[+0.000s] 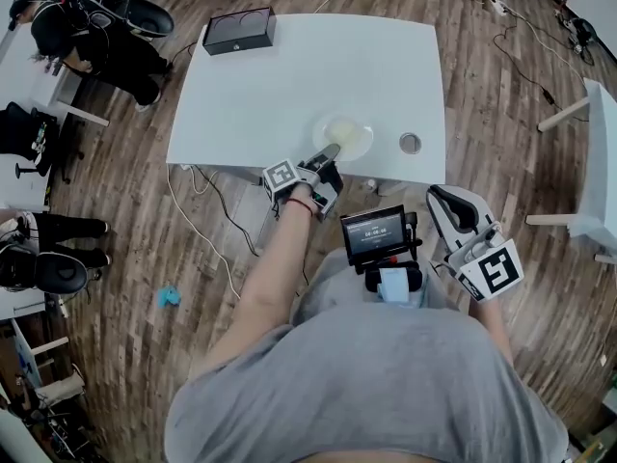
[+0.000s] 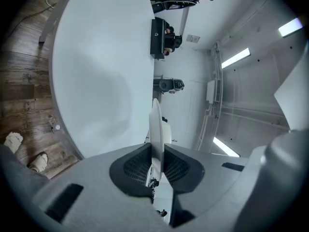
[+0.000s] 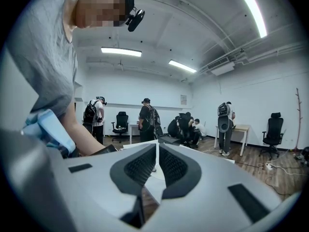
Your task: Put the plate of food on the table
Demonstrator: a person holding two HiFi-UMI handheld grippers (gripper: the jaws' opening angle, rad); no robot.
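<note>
Gripping plate (image 2: 155, 122) rim between left gripper (image 2: 155, 151) jaws.

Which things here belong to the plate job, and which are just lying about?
Job: plate; left hand-held gripper, shut on the plate's rim; table.
Lying about: black box and small round thing on the table; blue thing on the floor.

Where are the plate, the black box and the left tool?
plate (image 1: 349, 133), head view, its centre.
black box (image 1: 238, 31), head view, its top face.
left tool (image 1: 332, 151), head view, between its fingertips.
</note>
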